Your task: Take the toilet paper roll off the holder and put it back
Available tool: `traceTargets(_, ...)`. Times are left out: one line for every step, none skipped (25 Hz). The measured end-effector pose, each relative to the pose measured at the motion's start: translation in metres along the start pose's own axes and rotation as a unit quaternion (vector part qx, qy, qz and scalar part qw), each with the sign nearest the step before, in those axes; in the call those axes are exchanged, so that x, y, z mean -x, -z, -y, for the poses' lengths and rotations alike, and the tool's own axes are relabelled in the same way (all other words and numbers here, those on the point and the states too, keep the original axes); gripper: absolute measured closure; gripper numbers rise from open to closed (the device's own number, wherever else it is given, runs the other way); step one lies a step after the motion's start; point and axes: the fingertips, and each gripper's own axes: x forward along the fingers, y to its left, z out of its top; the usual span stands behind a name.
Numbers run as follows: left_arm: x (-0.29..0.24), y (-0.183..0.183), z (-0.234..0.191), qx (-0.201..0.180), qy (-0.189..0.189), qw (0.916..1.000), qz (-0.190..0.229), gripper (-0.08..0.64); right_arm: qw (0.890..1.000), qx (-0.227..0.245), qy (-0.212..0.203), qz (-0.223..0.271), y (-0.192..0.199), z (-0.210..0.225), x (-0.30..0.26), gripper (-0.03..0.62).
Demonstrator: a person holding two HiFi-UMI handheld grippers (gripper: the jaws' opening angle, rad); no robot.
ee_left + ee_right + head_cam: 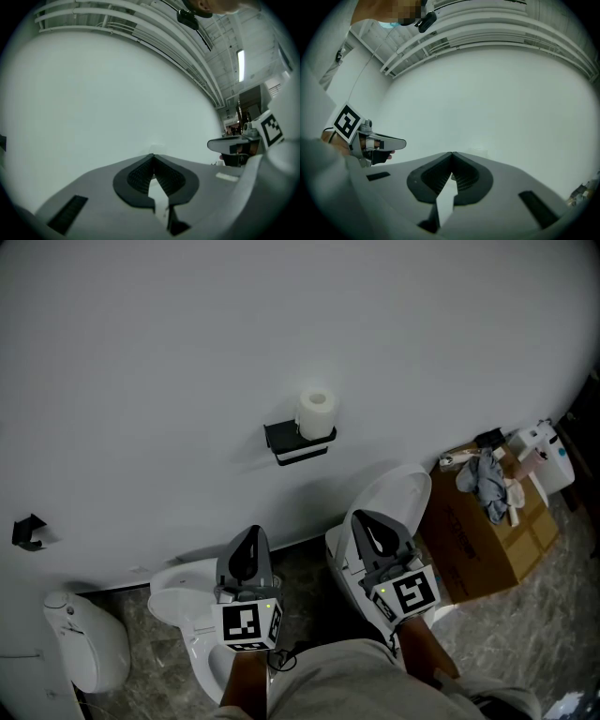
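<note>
The toilet paper roll stands upright, its axis vertical, on the right end of the black holder fixed to the wall. It lies ahead of and above both tools, between them. The right hand-held gripper looks slightly nearer than the left hand-held gripper. Both have their jaws together on nothing, well apart from the roll.

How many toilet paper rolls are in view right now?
1. The toilet paper roll stands upright on the right end of the black holder on the wall. Clutter on the cardboard box could hide another.
</note>
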Motion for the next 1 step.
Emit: traceTargets(-0.001, 0.0009, -0.0006, 0.001, 0.0, 1.0, -0.001, 0.549, 1.0, 0.0, 0.0, -0.001, 0.001, 0.0004, -0.0011, 0.588)
